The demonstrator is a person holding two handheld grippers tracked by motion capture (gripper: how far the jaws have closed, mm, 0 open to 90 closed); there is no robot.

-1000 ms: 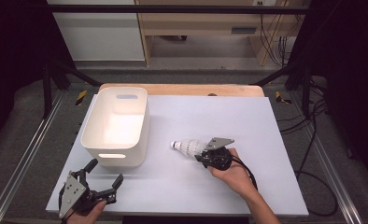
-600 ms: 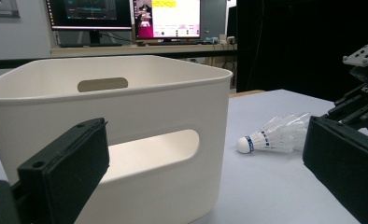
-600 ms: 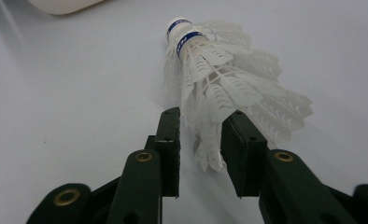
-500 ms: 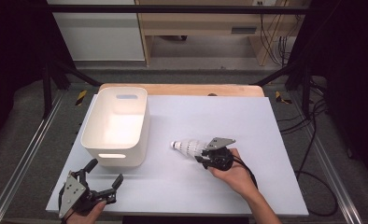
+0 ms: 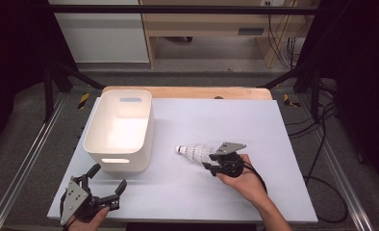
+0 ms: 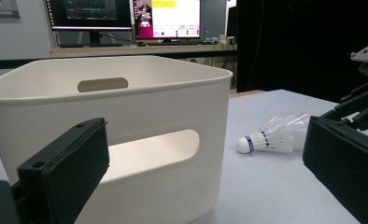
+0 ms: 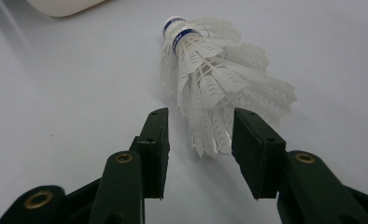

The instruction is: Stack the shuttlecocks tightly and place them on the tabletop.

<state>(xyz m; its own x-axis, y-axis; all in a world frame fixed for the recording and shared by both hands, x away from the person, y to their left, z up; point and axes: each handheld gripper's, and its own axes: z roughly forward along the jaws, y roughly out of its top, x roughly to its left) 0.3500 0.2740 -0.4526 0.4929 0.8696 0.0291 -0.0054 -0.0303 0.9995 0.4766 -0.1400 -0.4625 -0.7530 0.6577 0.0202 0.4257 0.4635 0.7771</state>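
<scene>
With its jaws parted either side of the feather tips, not yet pinching, the right gripper (image 7: 198, 135) looks lined up to grab the shuttlecock (image 5: 193, 151), lying mid-table just right of the white bin (image 5: 120, 129). Left gripper (image 5: 103, 186) idles wide open, empty, near-left corner. Vs 1 s ago: basically no change.

Your right hand-held gripper (image 7: 200, 140) had matt black plastic-looking jaws with brass-coloured rivets; the shuttlecocks (image 7: 217, 77) showed white, feathery, translucent skirts; the bin (image 5: 120, 129) looked smooth cream plastic; the worktop (image 5: 274, 134) was matt and pale, edged in bare wood.
</scene>
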